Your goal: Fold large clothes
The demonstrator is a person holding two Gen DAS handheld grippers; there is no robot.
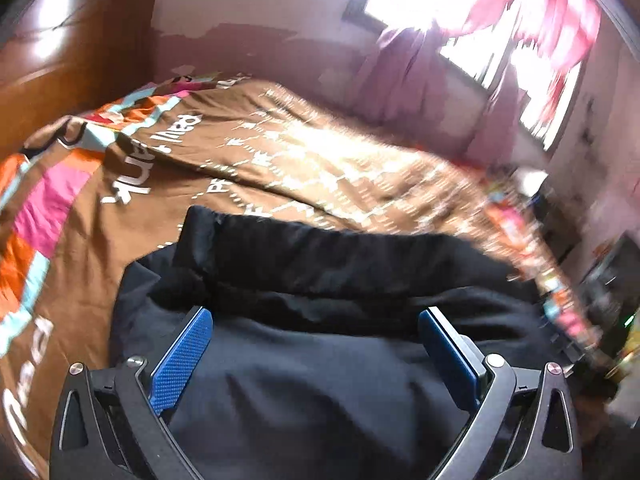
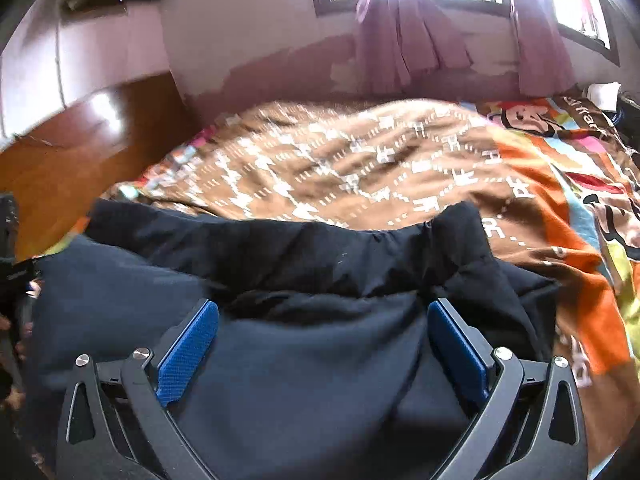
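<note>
lying crosswise on the bedspread (image 1: 100, 248), the dark garment (image 1: 320, 380) sits under both wide-open, empty tongs (image 1: 316, 320) (image 2: 322, 312).

One dark garment (image 1: 320, 380), one patterned bedspread (image 1: 120, 208), two grippers (image 1: 316, 320) (image 2: 324, 312) (four blue pads (image 1: 182, 360) altogether), two purple curtains (image 2: 404, 40), one wooden headboard (image 1: 60, 72).

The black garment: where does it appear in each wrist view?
Left wrist: the black garment fills the lower centre, between the open left gripper fingers.
Right wrist: it fills the lower centre and left.
Shared landmark: the brown bedspread behind it.
</note>
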